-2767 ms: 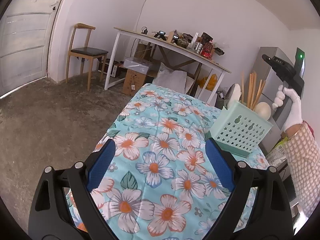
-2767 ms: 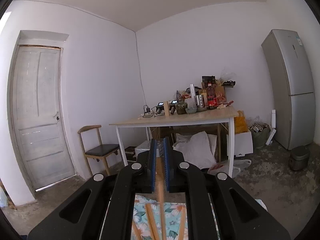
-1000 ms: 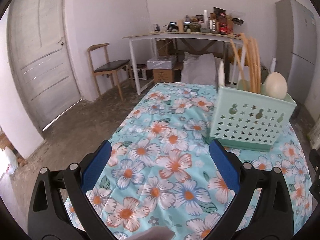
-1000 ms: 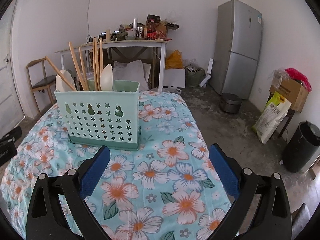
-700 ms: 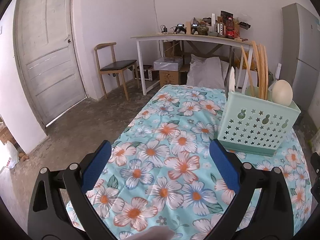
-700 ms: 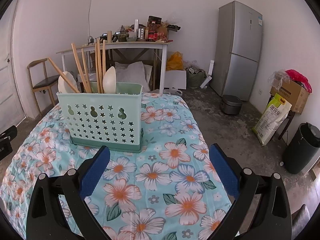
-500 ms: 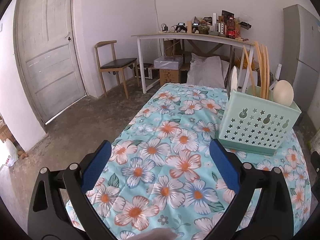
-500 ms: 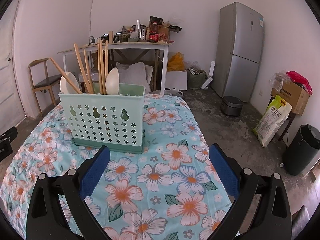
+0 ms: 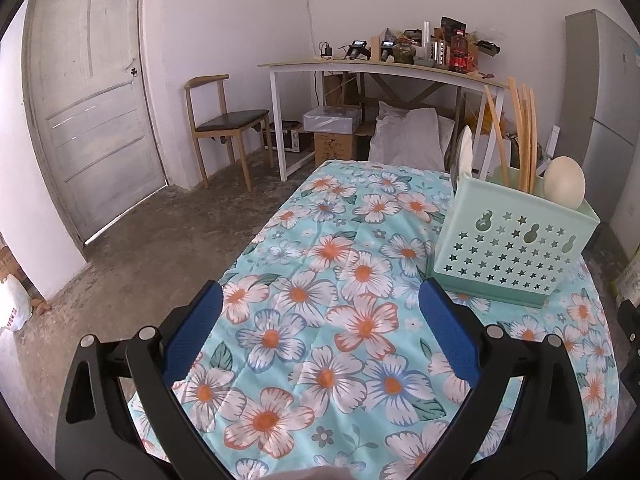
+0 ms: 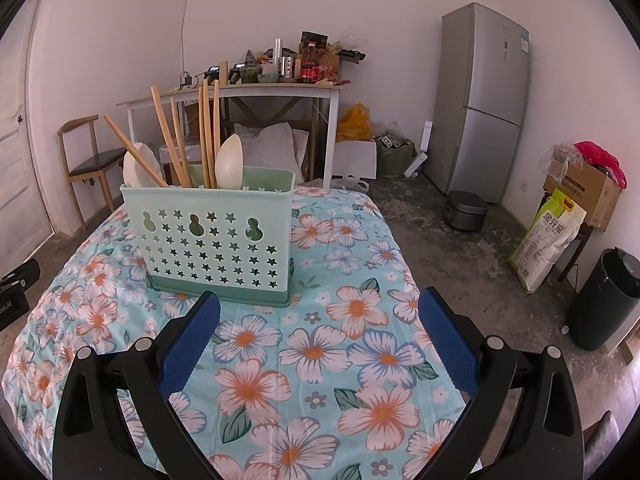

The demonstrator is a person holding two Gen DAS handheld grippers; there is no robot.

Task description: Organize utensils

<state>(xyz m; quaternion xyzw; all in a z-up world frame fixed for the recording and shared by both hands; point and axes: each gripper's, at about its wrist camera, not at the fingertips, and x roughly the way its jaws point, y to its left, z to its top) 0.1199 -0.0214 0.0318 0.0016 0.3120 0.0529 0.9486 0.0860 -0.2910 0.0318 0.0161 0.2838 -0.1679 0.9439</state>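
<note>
Jaws: left gripper (image 9: 320,320) spread wide, nothing between the blue pads; right gripper (image 10: 320,320) likewise spread and empty. Utensil basket (image 10: 212,240), mint green, star-perforated: upright on the floral tablecloth (image 10: 312,352), ahead and right of the left jaws, ahead and left of the right jaws. Contents: wooden chopsticks (image 10: 206,136), two pale spoons (image 10: 229,162), all standing inside.
</note>
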